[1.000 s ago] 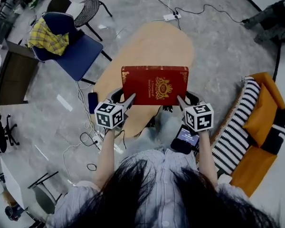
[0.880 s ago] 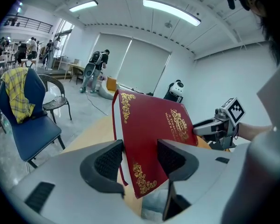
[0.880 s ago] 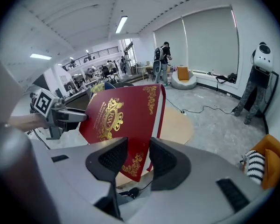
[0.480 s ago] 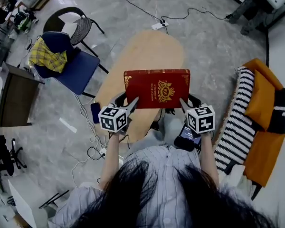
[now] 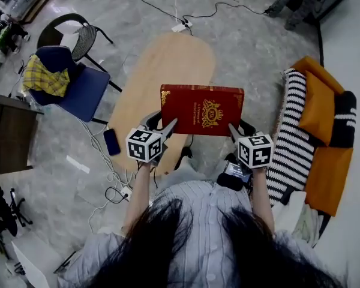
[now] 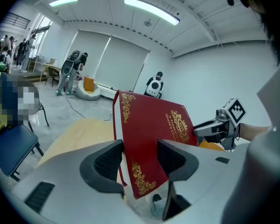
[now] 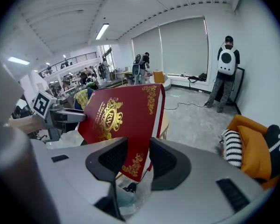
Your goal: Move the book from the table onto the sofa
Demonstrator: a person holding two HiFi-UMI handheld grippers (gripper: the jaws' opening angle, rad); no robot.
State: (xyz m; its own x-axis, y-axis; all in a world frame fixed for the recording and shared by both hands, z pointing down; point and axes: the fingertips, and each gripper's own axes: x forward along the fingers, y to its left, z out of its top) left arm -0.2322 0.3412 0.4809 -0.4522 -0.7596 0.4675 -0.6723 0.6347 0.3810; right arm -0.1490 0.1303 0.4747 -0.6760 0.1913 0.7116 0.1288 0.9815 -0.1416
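Book [image 5: 202, 110], a rectangular red hardback with a smooth cover, gold corner scrollwork and a gold crest, is held in the air over the near end of the rounded, pale wooden table [image 5: 162, 65]. Its near left corner is clamped between the ribbed black pads of the left gripper [image 5: 168, 126], and its near right corner between those of the right gripper [image 5: 233, 131]. An orange sofa [image 5: 329, 170] with a black-and-white striped cushion [image 5: 291, 143] is seen at the right, apart from the book.
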